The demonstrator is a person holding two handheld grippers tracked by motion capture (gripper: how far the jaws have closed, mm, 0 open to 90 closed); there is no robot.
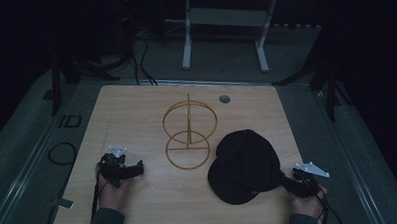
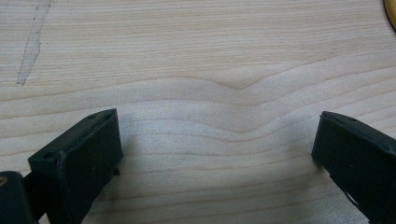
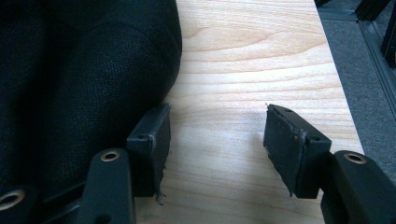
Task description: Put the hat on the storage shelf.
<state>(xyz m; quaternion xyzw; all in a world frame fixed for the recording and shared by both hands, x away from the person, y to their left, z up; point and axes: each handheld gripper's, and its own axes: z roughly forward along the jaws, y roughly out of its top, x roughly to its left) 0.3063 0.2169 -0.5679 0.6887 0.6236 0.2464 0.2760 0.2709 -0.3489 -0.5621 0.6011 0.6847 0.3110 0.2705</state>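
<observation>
A black cap (image 1: 246, 165) lies on the wooden table (image 1: 136, 114) at the front right, brim toward the person. Left of it stands a gold wire stand (image 1: 189, 135) made of rings on an upright rod. My right gripper (image 1: 289, 181) rests at the cap's right side. In the right gripper view it (image 3: 217, 135) is open over bare wood, and one of its fingers (image 3: 152, 140) sits against the cap's fabric (image 3: 79, 79). My left gripper (image 1: 133, 169) rests at the front left, pointing toward the stand. Its own view shows it (image 2: 217, 144) open with only tabletop between the jaws.
A round grommet hole (image 1: 224, 98) sits near the table's far edge. White desk legs (image 1: 186, 42) stand on the floor behind, and cables (image 1: 63, 153) lie on the floor at the left. The table's right edge (image 3: 336, 70) runs close to my right gripper.
</observation>
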